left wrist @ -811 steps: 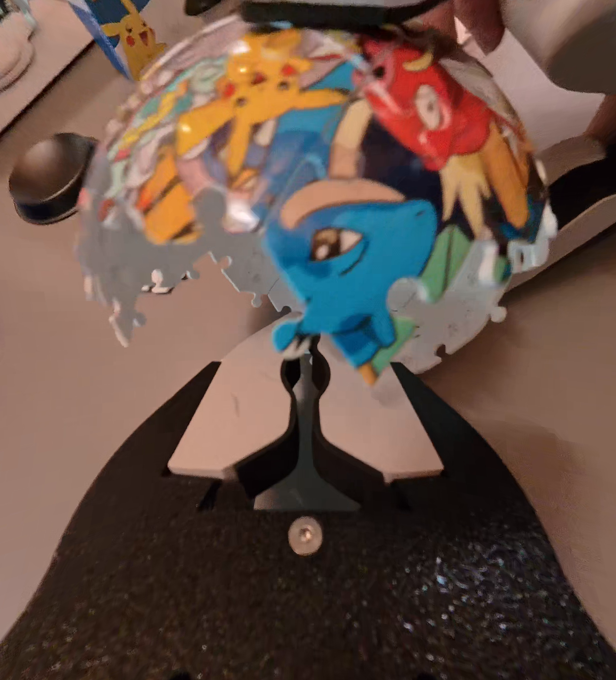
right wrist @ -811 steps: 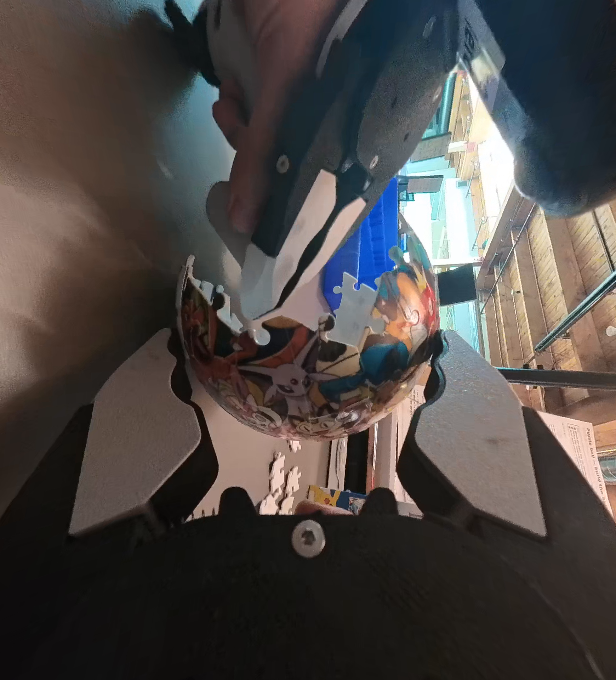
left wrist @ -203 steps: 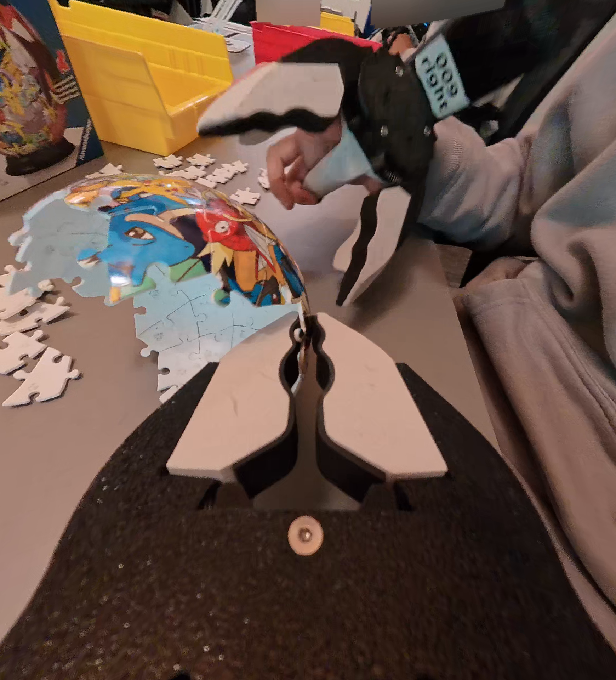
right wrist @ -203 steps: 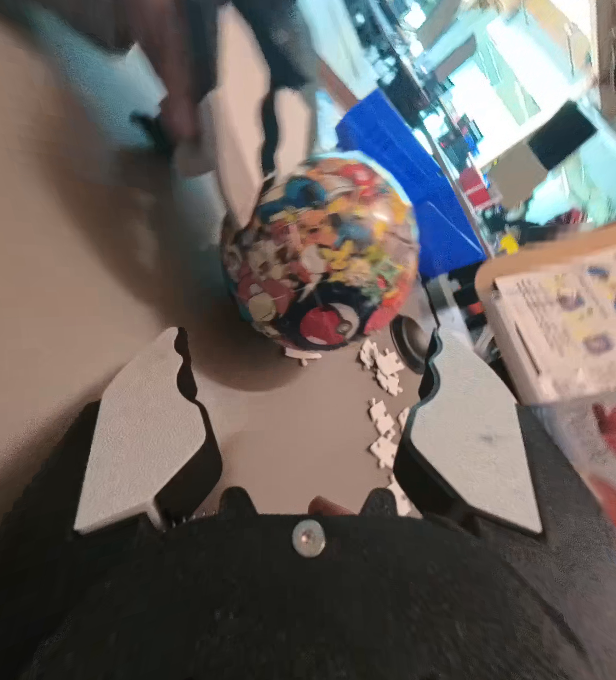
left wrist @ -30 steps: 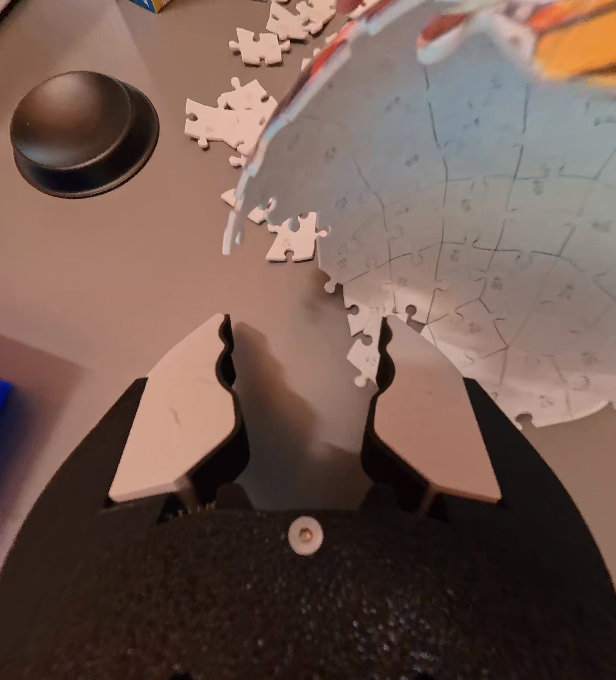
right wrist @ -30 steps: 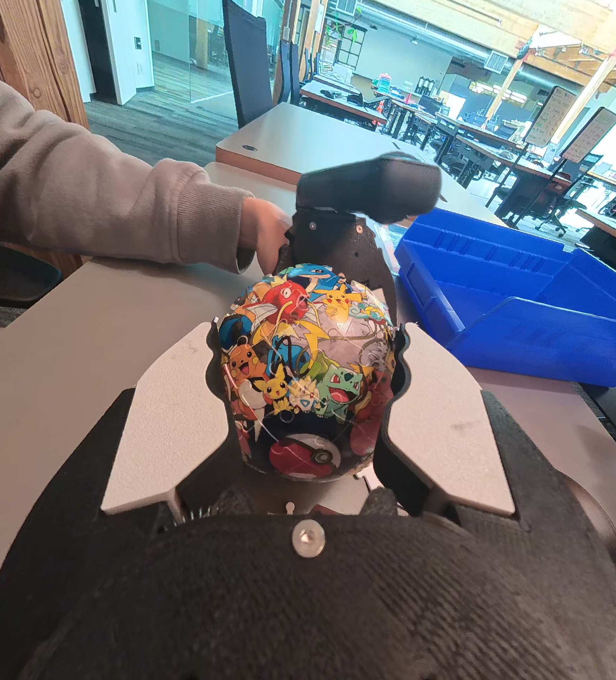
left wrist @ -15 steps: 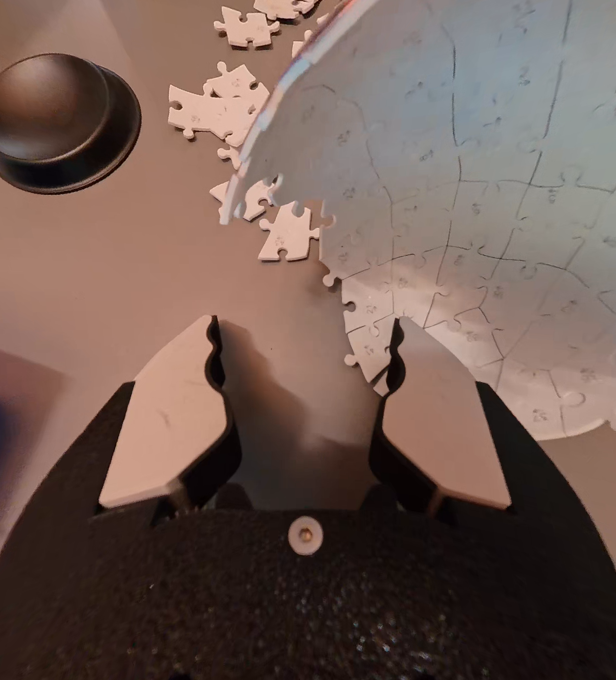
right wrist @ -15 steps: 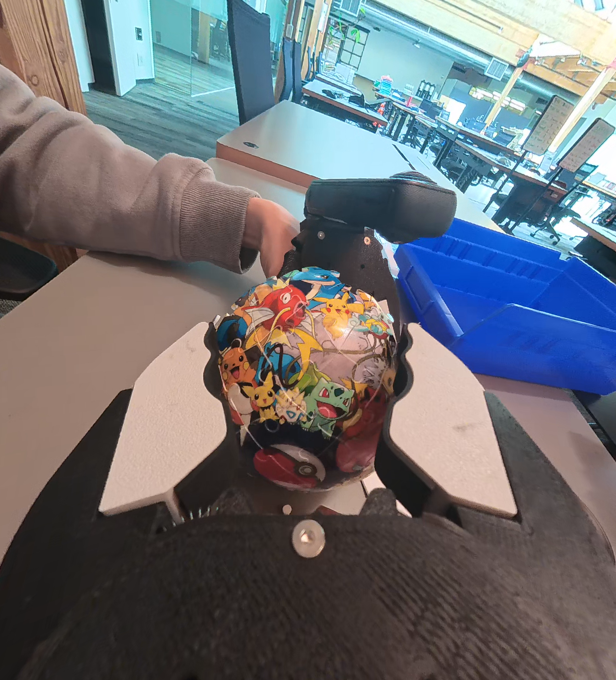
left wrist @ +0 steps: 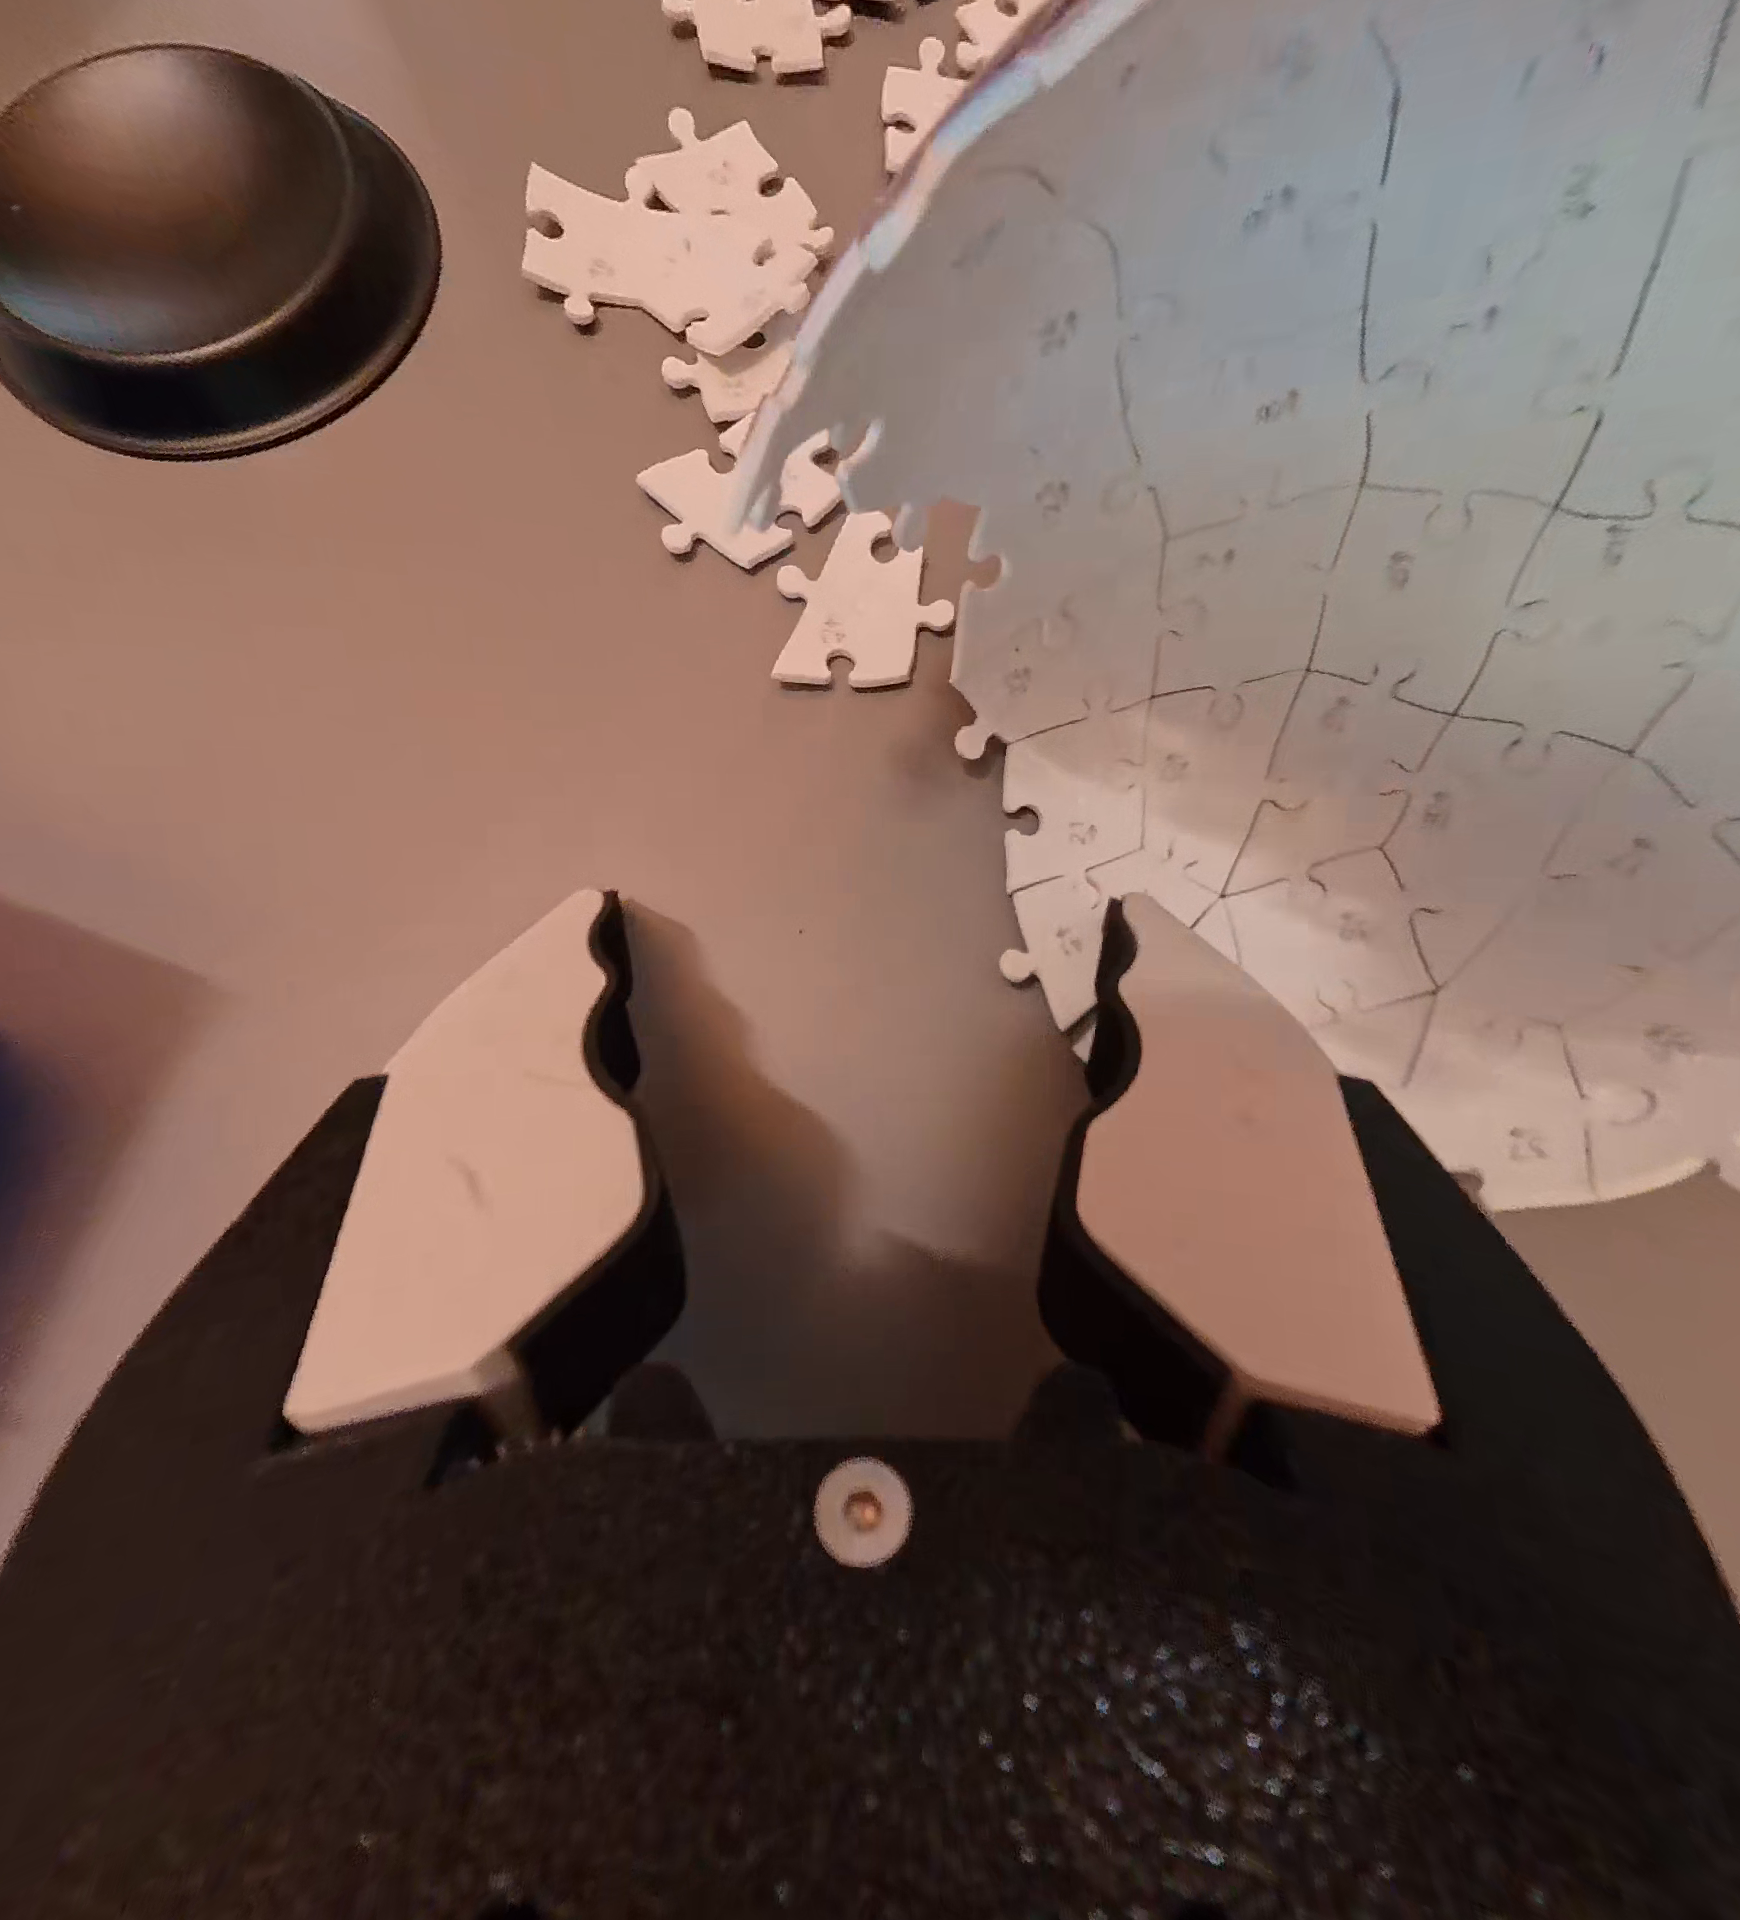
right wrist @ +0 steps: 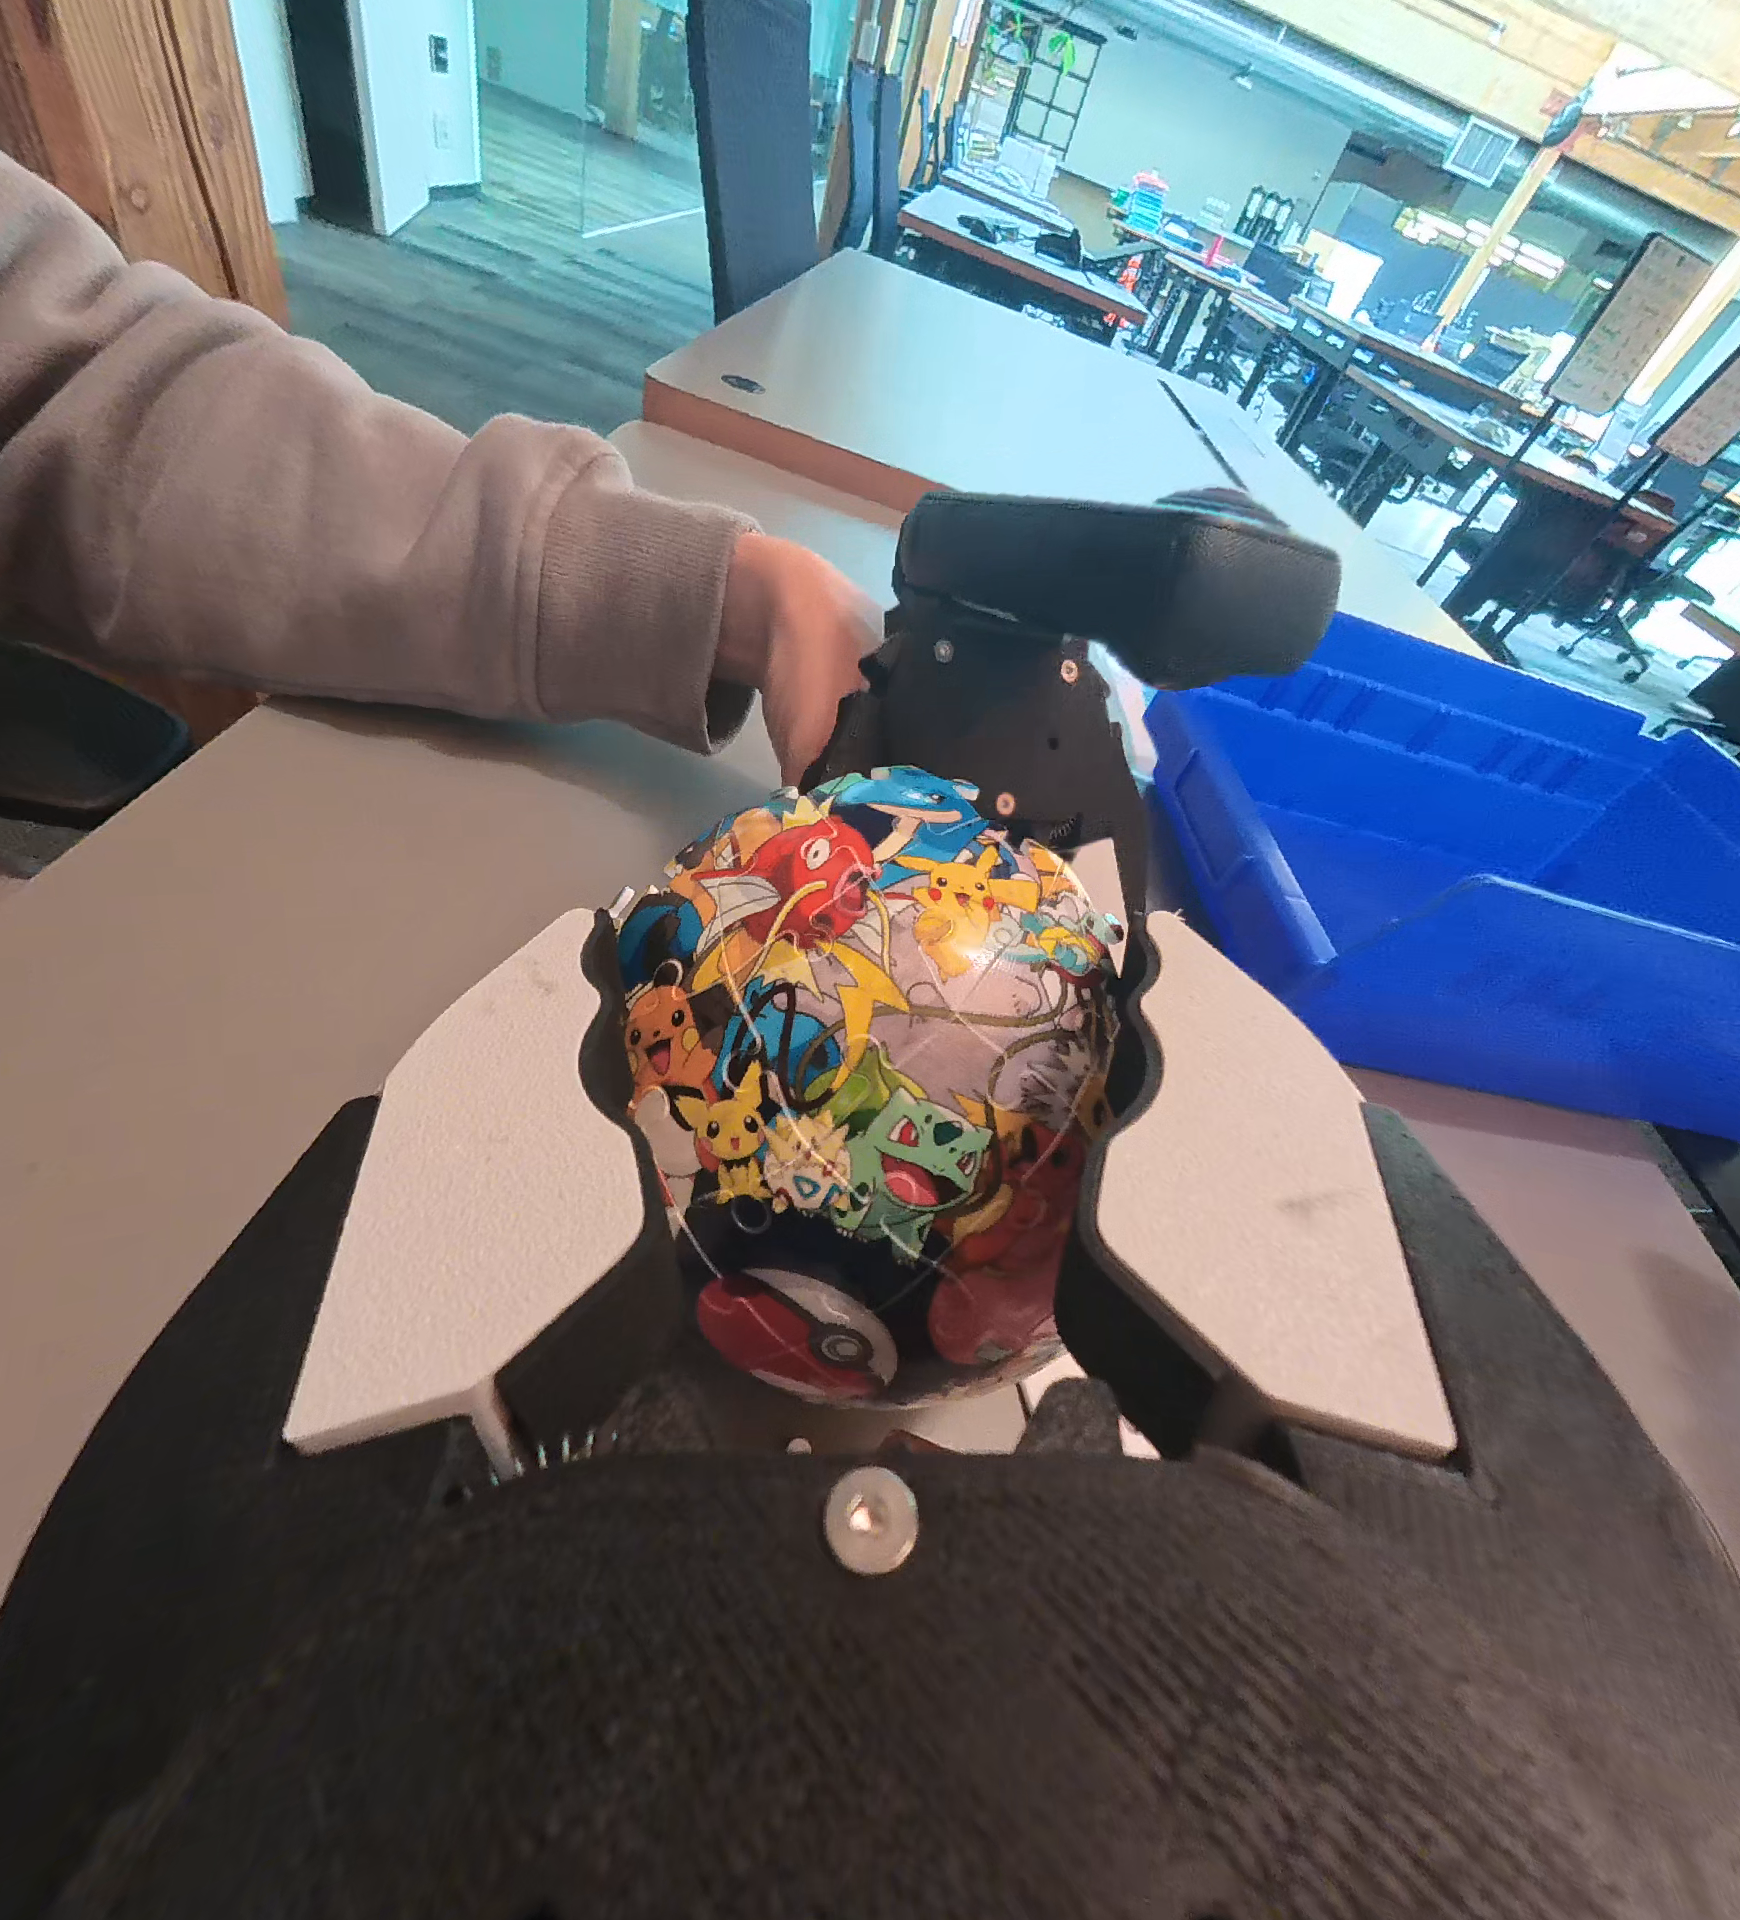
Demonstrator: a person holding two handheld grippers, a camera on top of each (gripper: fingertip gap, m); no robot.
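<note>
My right gripper [right wrist: 871, 925] is shut on a colourful cartoon puzzle ball [right wrist: 866, 1081], its two fingers pressing the ball's left and right sides above the grey table [right wrist: 222, 987]. In the left wrist view the ball's open side shows its white, numbered inner surface [left wrist: 1417, 623] at the right. My left gripper [left wrist: 861, 904] is open and empty over the table, its right fingertip [left wrist: 1157, 966] overlapping the ball's jagged lower rim. Loose white puzzle pieces [left wrist: 861, 613] lie just beyond the fingers. The left gripper's black body [right wrist: 1011, 707] shows behind the ball in the right wrist view.
A black round stand [left wrist: 180, 249] sits at the upper left, with more loose pieces [left wrist: 679, 249] beside it. A blue bin [right wrist: 1468, 904] stands to the right of the ball. A person's grey sleeve [right wrist: 274, 540] reaches in from the left. The left gripper's tips are roughly 12 cm from the right gripper's.
My left gripper's jaws have opened a little wider and edged closer to the ball's rim. The ball has tipped slightly in my right gripper, which stays shut on it.
</note>
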